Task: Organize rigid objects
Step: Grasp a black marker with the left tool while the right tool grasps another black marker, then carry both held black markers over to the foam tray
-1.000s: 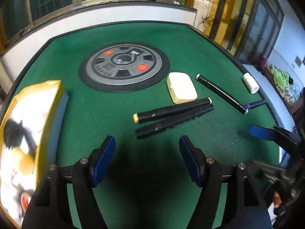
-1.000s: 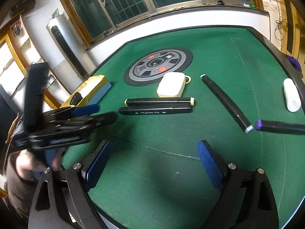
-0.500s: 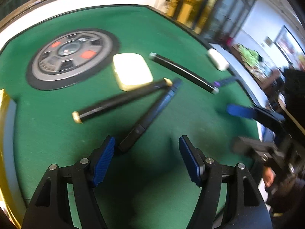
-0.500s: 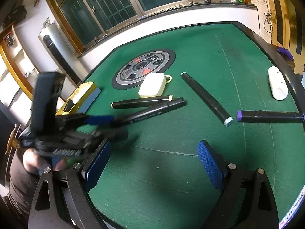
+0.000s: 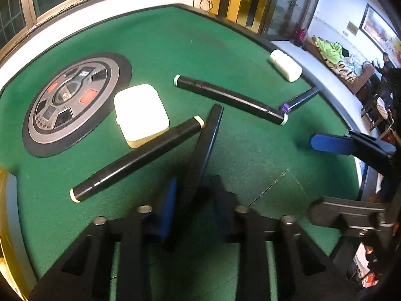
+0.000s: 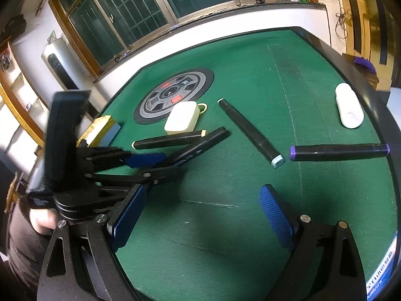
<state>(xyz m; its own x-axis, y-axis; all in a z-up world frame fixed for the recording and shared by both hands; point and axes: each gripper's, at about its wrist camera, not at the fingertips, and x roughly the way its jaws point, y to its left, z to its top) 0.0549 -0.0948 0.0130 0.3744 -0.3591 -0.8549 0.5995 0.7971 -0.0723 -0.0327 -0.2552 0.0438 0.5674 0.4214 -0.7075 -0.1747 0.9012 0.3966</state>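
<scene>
Presently listed: black marker (image 5: 200,155), near centre of the green surface (image 5: 250,165), its near end clamped in the left gripper (image 5: 193,208), far tip raised beside a cream-capped marker (image 5: 137,160). Right gripper (image 6: 200,215): wide open, empty, hovering near. Further out: teal-capped marker (image 5: 230,99); purple-capped marker (image 6: 338,151) right; white case (image 5: 140,115); white bottle (image 6: 348,109) far right; round panel (image 5: 75,102) left; yellow box (image 6: 100,128) far left. Advice: lift level, clear of the cream-capped marker, and lay it parallel with the others. Marker's gripped end is blurred; destination is unclear.
</scene>
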